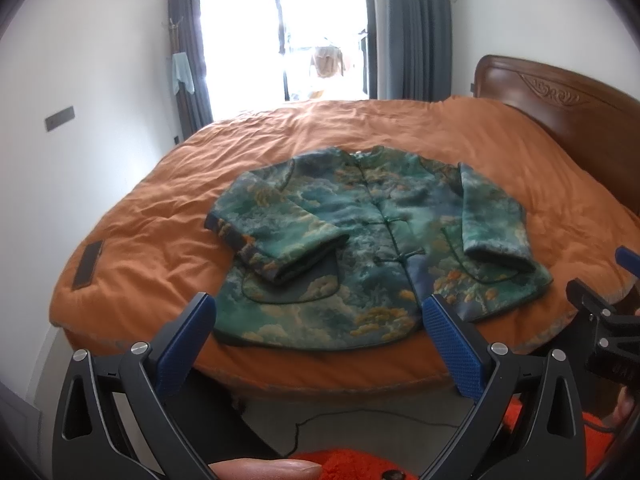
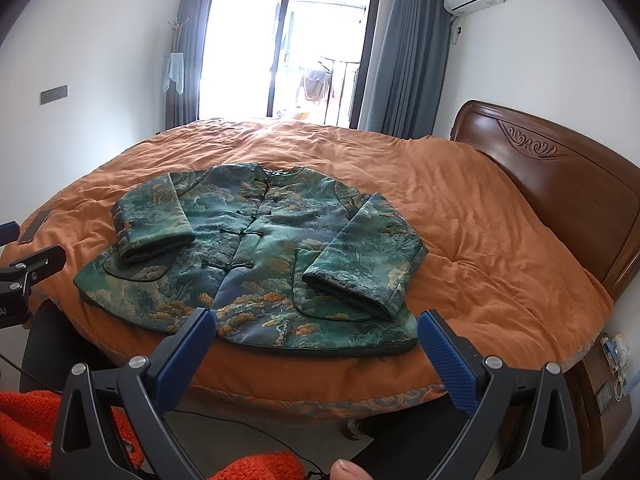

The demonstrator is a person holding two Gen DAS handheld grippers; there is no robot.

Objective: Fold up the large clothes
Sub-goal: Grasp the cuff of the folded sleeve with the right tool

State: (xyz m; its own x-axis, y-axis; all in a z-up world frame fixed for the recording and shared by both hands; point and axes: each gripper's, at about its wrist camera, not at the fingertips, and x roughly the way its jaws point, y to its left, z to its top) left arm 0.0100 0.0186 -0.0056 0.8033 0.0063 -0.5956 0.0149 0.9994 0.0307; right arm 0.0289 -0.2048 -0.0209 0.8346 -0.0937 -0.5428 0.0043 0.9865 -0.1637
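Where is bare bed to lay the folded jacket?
Free: orange quilt between the green patterned jacket and carved wooden headboard, plus the strip toward the window. Crowded: near edge, jacket hem and dark flat rectangle.

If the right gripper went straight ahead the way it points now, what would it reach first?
Most likely the near hem of the green jacket lying flat on the orange bedspread. The right gripper hangs open off the bed's edge, aimed at that hem; depth is hard to judge, so the bedspread's edge could come first.

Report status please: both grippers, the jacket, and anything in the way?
Left gripper open, right gripper open, both short of the bed. Jacket flat, buttoned, both sleeves folded in. Nothing on it.
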